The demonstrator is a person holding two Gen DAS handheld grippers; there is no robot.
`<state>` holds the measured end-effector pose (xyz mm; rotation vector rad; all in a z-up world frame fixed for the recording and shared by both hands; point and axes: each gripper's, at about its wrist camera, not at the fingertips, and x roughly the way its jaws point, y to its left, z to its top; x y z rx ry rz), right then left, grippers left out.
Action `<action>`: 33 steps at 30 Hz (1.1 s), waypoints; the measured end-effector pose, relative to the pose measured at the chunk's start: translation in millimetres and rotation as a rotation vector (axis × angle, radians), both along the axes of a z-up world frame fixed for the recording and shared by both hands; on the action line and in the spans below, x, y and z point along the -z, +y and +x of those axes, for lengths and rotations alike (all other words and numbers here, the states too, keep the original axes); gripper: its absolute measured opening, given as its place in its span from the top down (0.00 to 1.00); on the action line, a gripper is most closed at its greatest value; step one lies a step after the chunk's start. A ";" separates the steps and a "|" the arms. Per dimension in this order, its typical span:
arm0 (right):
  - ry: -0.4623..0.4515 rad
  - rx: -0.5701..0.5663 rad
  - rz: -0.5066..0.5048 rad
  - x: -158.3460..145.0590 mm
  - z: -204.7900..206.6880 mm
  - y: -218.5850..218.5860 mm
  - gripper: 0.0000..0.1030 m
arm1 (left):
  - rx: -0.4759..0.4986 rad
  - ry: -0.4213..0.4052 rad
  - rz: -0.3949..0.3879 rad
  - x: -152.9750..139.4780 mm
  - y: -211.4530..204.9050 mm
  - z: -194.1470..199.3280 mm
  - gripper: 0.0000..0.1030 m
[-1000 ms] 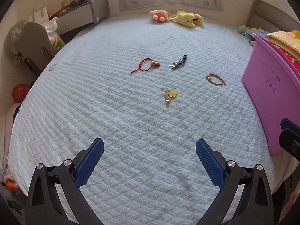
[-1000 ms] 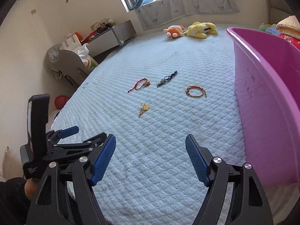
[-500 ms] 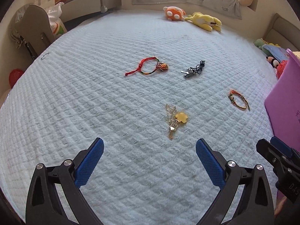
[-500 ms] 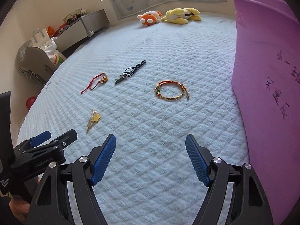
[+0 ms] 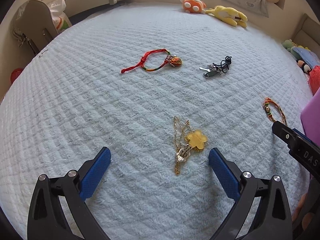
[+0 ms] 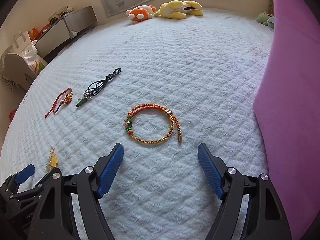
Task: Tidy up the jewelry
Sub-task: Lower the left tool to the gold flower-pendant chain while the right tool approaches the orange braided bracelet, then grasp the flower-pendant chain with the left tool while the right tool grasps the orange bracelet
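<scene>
Overhead, both tongs, left tongs [image 5: 159, 157] and right tongs [image 6: 160, 154], hang spread and empty above the quilted white bedspread [image 6: 180, 60].

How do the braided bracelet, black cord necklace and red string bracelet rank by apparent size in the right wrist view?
1. Braided bracelet, largest, but also nearest the camera.
2. Black cord necklace.
3. Red string bracelet, close to the necklace in length; unsure.
</scene>
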<state>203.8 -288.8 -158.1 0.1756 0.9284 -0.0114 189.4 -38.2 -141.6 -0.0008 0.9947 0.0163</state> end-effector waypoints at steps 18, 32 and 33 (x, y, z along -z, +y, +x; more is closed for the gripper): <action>-0.001 -0.042 -0.093 11.1 34.3 11.8 0.26 | -0.032 -0.013 0.022 12.8 -10.2 26.3 0.05; -0.009 -0.038 -0.131 11.5 31.6 20.0 0.32 | 0.019 -0.080 0.036 8.5 -26.2 14.1 0.46; -0.012 -0.037 -0.129 11.2 30.4 20.6 0.33 | 0.024 -0.084 0.038 8.0 -26.7 12.1 0.49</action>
